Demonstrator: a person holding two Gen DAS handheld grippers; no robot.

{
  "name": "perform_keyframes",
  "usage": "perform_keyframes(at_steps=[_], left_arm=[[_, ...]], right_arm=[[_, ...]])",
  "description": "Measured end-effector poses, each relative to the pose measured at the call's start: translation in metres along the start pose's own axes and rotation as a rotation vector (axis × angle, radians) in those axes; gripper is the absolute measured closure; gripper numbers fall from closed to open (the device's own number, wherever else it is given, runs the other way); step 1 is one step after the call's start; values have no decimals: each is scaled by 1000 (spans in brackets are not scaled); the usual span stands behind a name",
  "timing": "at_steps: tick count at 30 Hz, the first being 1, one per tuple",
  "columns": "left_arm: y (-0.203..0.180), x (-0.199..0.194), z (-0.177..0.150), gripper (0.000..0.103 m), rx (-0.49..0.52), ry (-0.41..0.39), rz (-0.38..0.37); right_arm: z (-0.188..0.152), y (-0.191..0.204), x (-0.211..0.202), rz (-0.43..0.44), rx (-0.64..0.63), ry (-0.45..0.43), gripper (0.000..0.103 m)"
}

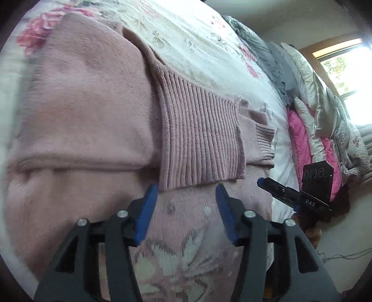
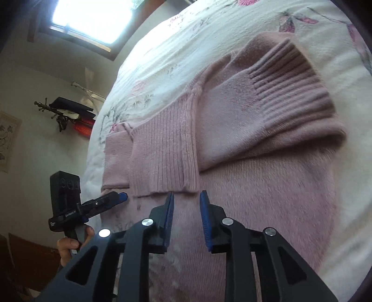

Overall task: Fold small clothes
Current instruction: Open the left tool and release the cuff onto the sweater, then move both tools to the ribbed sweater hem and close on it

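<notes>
Nearest the lens in both views: blue-padded gripper fingers, poised just above a pink sweater. Left gripper has its jaws wide apart w/ nothing between them, tips right at the edge of the ribbed hem that's been laid over the body. Right gripper is narrower but also parted, empty, tips just short of the same ribbed band. Neither has hold of cloth.

Sweater lies flat on the floral bedspread, partly folded: one sleeve w/ ribbed cuff sits across the body, a second smaller cuff pokes out beside the hem. A pale knitted motif shows on the layer under the left gripper. Some blur on the left side of the left view, so detail there is soft.

Step, as I read it: sleeves and hem are in, grippers lined up side by side along the near edge, prob. for the next fold. Next move would need both to drop, pinch the near edge thru all layers, then lift together and carry it over w/o dragging the sleeve out of place. Uneven lift = skewed fold.

Further out: a heap of bedding along the bed's far side, a window, a person's hand on the left gripper's handle.
</notes>
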State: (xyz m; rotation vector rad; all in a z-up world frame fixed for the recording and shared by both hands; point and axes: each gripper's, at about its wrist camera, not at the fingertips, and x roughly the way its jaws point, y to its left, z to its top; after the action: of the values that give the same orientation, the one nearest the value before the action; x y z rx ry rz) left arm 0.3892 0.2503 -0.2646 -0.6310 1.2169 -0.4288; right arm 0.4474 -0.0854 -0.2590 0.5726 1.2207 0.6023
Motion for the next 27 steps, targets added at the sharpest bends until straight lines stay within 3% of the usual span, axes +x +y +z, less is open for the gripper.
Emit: perform_keyframes(at_steps=[6, 7, 9, 13, 19, 27], left_arm=[[15, -99, -84, 31, 22, -105, -67], [19, -113, -101, 27, 17, -116, -64], [30, -139, -136, 21, -12, -144, -31], [59, -168, -199, 21, -92, -154, -4], [86, -162, -267, 21, -135, -72, 8], [102, -122, -293, 21, -162, 44, -23]], right_arm=[[-83, -31, -76, 21, 46, -13, 77], [-101, -39, -89, 15, 66, -22, 76], [-134, -57, -111, 3, 122, -42, 63], [-204, -92, -141, -16, 207, -36, 61], [-269, -121, -149, -51, 246, 35, 60], [-281, -125, -129, -50, 230, 67, 57]])
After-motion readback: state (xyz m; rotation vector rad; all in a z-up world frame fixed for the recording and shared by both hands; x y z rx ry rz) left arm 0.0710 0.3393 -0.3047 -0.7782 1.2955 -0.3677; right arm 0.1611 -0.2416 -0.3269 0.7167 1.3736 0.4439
